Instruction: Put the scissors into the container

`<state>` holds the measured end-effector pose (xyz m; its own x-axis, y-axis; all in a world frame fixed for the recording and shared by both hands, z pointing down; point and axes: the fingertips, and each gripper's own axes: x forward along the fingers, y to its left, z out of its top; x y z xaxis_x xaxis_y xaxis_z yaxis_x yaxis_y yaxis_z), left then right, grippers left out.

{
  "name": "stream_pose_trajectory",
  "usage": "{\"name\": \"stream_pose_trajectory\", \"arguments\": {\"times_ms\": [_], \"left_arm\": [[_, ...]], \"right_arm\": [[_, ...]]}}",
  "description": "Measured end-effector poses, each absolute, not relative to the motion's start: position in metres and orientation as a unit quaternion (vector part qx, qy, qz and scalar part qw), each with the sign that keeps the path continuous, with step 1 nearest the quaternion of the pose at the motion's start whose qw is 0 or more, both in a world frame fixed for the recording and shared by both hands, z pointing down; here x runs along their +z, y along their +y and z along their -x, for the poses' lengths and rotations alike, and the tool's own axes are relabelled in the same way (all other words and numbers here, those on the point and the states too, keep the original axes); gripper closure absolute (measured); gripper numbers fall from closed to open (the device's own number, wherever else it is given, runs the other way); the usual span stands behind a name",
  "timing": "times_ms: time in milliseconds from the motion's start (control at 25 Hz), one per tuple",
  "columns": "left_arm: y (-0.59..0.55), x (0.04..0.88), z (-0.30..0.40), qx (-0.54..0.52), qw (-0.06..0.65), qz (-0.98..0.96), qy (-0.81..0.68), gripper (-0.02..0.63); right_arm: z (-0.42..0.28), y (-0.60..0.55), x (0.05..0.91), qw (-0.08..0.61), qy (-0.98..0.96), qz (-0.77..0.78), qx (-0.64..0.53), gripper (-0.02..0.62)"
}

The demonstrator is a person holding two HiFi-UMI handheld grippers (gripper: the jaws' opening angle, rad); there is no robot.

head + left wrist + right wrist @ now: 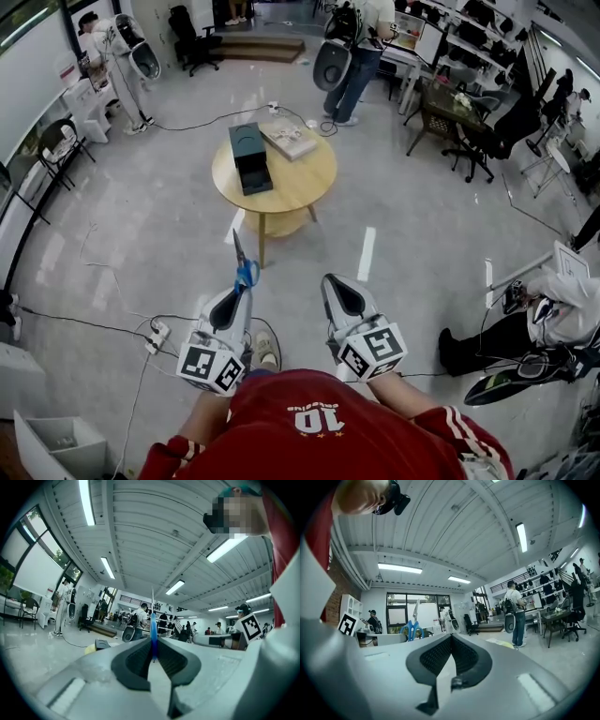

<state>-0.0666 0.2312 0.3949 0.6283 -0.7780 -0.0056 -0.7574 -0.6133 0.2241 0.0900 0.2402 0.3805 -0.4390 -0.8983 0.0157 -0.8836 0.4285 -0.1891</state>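
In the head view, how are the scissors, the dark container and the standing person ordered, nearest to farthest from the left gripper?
1. Scissors, gripped by the left gripper.
2. Dark container, ahead on the round table.
3. Standing person, beyond the table, right side.

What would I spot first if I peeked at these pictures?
The blue-handled scissors with silver blades catch the eye first. They are pinched in the left gripper low in the middle of the head view, with their blades pointing ahead. Straight ahead stands a round light wooden table with a dark box-shaped container on it. The right gripper next to the scissors is shut and holds nothing.
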Motion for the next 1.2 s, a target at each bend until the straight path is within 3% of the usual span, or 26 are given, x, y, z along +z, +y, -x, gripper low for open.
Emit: {"name": "stream_pose_trajectory", "arguments": {"times_ms": [1200], "left_arm": [[0.026, 0.396, 0.155, -0.058, 0.122, -0.919, -0.371, 0.574]], "right_arm": [[0.025, 0.042, 0.364, 0.029, 0.839, 0.538, -0.075, 0.606]]}}
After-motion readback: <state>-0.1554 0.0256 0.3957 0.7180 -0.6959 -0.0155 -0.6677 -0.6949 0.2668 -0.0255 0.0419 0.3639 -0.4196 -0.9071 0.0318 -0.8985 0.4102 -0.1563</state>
